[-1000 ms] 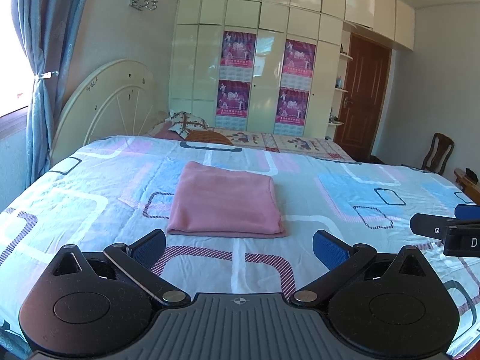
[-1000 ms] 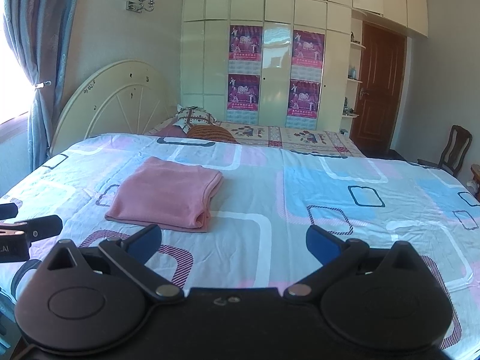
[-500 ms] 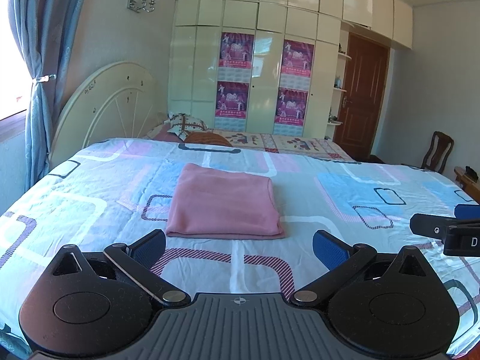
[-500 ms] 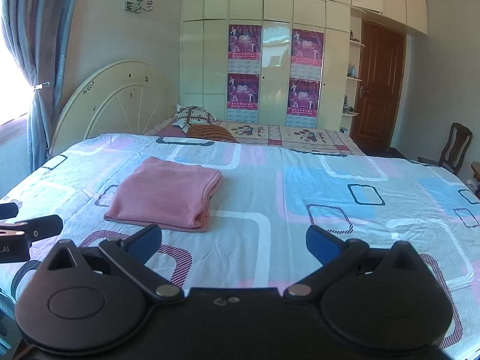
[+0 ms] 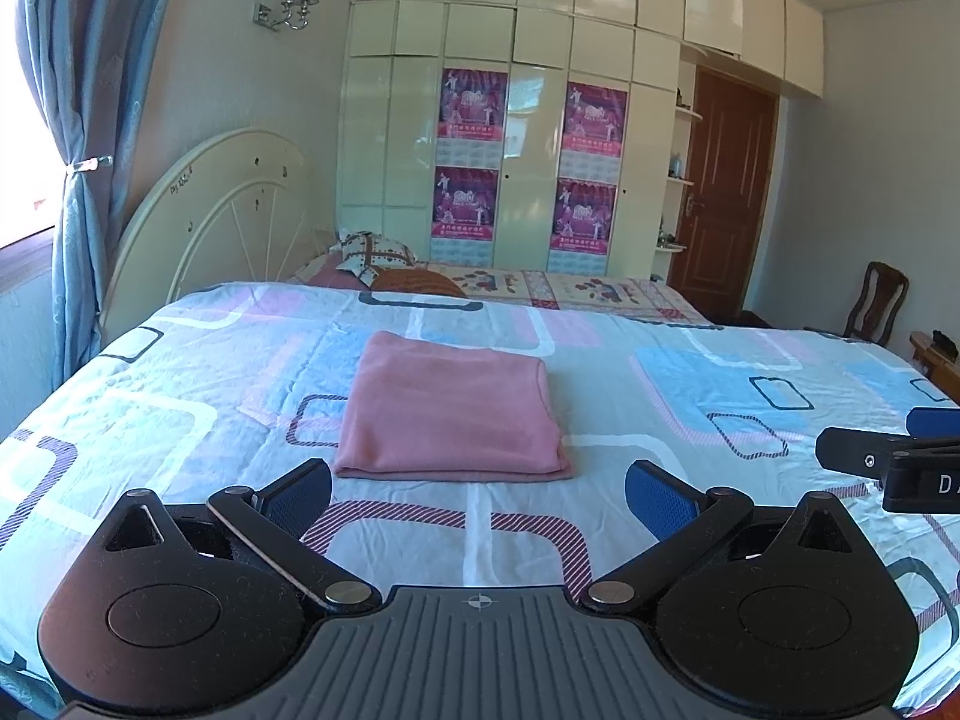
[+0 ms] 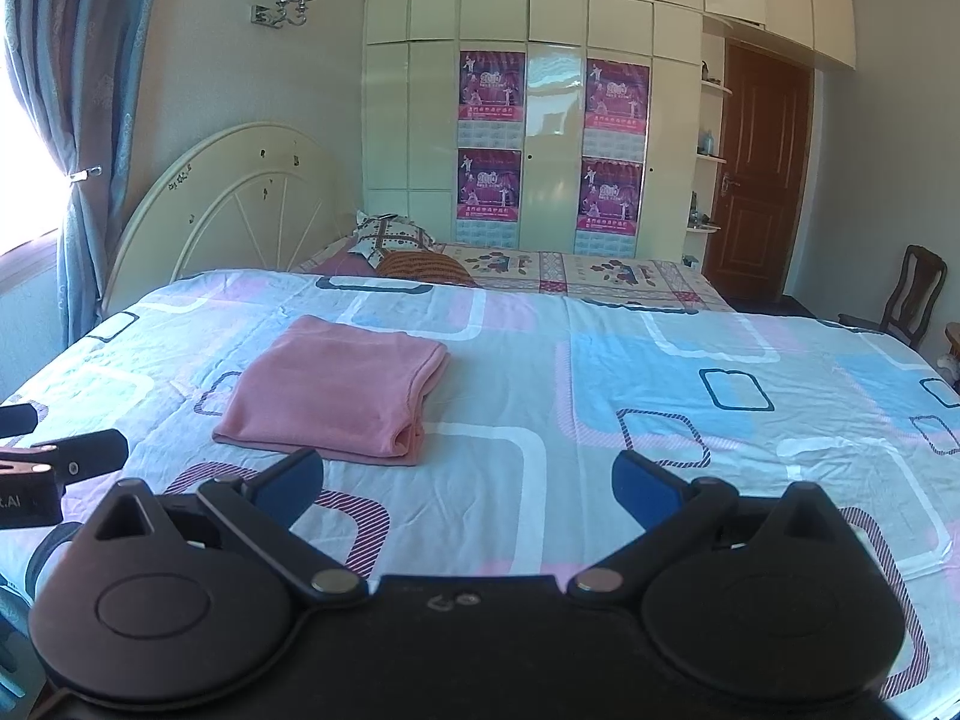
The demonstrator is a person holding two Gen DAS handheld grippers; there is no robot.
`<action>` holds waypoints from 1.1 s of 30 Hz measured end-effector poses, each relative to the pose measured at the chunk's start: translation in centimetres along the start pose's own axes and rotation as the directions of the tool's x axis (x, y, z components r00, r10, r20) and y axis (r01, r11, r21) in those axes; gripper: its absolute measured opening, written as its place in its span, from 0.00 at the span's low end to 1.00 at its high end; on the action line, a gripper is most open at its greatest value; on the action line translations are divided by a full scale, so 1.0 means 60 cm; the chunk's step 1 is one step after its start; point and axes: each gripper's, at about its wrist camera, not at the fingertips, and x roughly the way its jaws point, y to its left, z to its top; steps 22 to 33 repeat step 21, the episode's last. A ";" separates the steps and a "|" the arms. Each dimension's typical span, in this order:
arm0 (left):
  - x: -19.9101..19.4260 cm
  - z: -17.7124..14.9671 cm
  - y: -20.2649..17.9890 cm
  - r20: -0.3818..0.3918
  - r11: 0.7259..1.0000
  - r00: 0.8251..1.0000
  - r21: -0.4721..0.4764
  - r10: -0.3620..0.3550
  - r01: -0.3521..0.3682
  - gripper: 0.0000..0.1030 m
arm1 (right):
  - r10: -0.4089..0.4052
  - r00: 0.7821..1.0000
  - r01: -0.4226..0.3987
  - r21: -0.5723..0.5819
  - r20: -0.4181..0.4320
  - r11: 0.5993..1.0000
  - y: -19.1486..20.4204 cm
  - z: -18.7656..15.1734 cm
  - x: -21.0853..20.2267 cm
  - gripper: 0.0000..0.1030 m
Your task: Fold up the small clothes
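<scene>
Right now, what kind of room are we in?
A bedroom, most likely in a home. There is a big bed with a round headboard, a tall wardrobe along the far wall, and a folded pink cloth lying on the bed's patterned sheet.

Black hand-held gripper (image 5: 478, 495), blue finger pads (image 5: 660, 495).

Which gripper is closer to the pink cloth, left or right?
Left, probably. The pink cloth lies straight ahead of the open left gripper. From the right gripper, also open, it sits off to the left.
</scene>
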 end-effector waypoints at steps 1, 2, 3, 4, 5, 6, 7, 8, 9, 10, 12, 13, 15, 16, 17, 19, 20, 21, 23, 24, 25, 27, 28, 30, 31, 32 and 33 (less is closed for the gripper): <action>0.000 0.000 0.000 0.001 1.000 1.000 0.000 -0.001 0.001 1.00 | 0.000 1.000 0.000 0.000 0.000 1.000 0.000 0.000 0.000 1.00; -0.001 -0.001 -0.001 0.003 1.000 1.000 0.001 -0.002 0.002 1.00 | 0.001 1.000 -0.001 0.001 0.000 1.000 0.000 0.000 0.000 1.00; -0.002 -0.001 -0.001 0.004 1.000 1.000 0.003 -0.001 0.001 1.00 | 0.001 1.000 -0.001 0.000 -0.001 1.000 0.000 0.000 0.001 1.00; -0.003 -0.001 -0.001 0.005 1.000 1.000 0.003 0.000 0.000 1.00 | 0.000 1.000 0.000 0.000 0.000 1.000 0.001 0.000 0.001 1.00; -0.003 -0.001 -0.001 0.007 1.000 1.000 0.002 0.000 0.000 1.00 | 0.000 1.000 0.000 0.000 0.001 1.000 0.001 0.000 0.002 1.00; -0.003 -0.001 0.000 0.009 1.000 1.000 0.001 0.000 0.000 1.00 | 0.001 1.000 -0.001 0.001 0.000 1.000 0.002 0.000 0.001 1.00; -0.004 -0.001 0.000 0.010 1.000 1.000 0.000 0.001 -0.001 1.00 | 0.000 1.000 0.000 0.000 -0.001 1.000 0.002 0.000 0.001 1.00; -0.004 -0.002 0.001 0.012 1.000 1.000 0.000 0.002 -0.002 1.00 | -0.001 1.000 0.001 -0.001 0.000 1.000 0.002 0.000 0.002 1.00; -0.004 -0.003 0.002 0.011 1.000 1.000 -0.001 -0.001 0.001 1.00 | -0.002 1.000 0.002 -0.002 0.002 1.000 0.005 -0.001 0.001 1.00; -0.004 -0.003 0.003 0.009 1.000 1.000 -0.003 -0.007 0.007 1.00 | -0.002 1.000 0.002 -0.002 0.003 1.000 0.006 0.000 0.001 1.00; -0.004 -0.005 0.003 0.006 1.000 1.000 -0.003 -0.015 0.015 1.00 | -0.003 1.000 0.003 -0.002 0.003 1.000 0.008 0.000 0.001 1.00; -0.004 -0.005 0.002 0.006 1.000 1.000 -0.001 -0.015 0.015 1.00 | -0.004 1.000 0.004 -0.002 0.003 1.000 0.008 0.000 0.001 1.00; -0.005 -0.006 0.000 0.019 1.000 1.000 0.016 -0.021 0.021 1.00 | -0.002 1.000 0.002 -0.001 0.001 1.000 0.007 0.000 0.001 1.00; -0.006 -0.007 -0.001 0.028 0.999 0.999 0.032 -0.026 0.025 1.00 | -0.002 1.000 0.002 -0.001 0.000 1.000 0.008 0.000 0.001 1.00; -0.007 -0.007 -0.004 0.032 0.999 0.999 0.045 -0.027 0.025 1.00 | -0.003 1.000 0.003 -0.003 0.001 1.000 0.008 -0.001 -0.001 1.00; -0.006 -0.006 -0.005 0.028 0.999 0.999 0.047 -0.022 0.020 1.00 | -0.001 1.000 0.001 -0.004 0.002 1.000 0.009 0.000 0.000 1.00; -0.006 -0.004 -0.004 0.023 0.999 0.999 0.039 -0.030 0.029 1.00 | 0.000 1.000 0.000 -0.004 0.000 1.000 0.009 -0.001 -0.001 1.00; -0.005 -0.003 -0.003 0.017 0.999 0.999 0.028 -0.035 0.034 1.00 | 0.000 1.000 0.000 -0.006 0.001 1.000 0.010 -0.001 -0.001 1.00; -0.005 -0.003 -0.003 0.017 0.999 0.999 0.028 -0.035 0.034 1.00 | 0.000 1.000 0.000 -0.006 0.001 1.000 0.010 -0.001 -0.001 1.00; -0.005 -0.003 -0.003 0.017 0.999 0.999 0.028 -0.035 0.034 1.00 | 0.000 1.000 0.000 -0.006 0.001 1.000 0.010 -0.001 -0.001 1.00; -0.005 -0.003 -0.003 0.017 0.999 0.999 0.028 -0.035 0.034 1.00 | 0.000 1.000 0.000 -0.006 0.001 1.000 0.010 -0.001 -0.001 1.00; -0.005 -0.003 -0.003 0.017 0.999 0.999 0.028 -0.035 0.034 1.00 | 0.000 1.000 0.000 -0.006 0.001 1.000 0.010 -0.001 -0.001 1.00; -0.005 -0.003 -0.003 0.017 0.999 0.999 0.028 -0.035 0.034 1.00 | 0.000 1.000 0.000 -0.006 0.001 1.000 0.010 -0.001 -0.001 1.00; -0.005 -0.003 -0.003 0.017 0.999 0.999 0.028 -0.035 0.034 1.00 | 0.000 1.000 0.000 -0.006 0.001 1.000 0.010 -0.001 -0.001 1.00; -0.005 -0.003 -0.003 0.017 0.999 0.999 0.028 -0.035 0.034 1.00 | 0.000 1.000 0.000 -0.006 0.001 1.000 0.010 -0.001 -0.001 1.00; -0.005 -0.003 -0.003 0.017 0.999 0.999 0.028 -0.035 0.034 1.00 | 0.000 1.000 0.000 -0.006 0.001 1.000 0.010 -0.001 -0.001 1.00; -0.005 -0.003 -0.003 0.017 0.999 0.999 0.028 -0.035 0.034 1.00 | 0.000 1.000 0.000 -0.006 0.001 1.000 0.010 -0.001 -0.001 1.00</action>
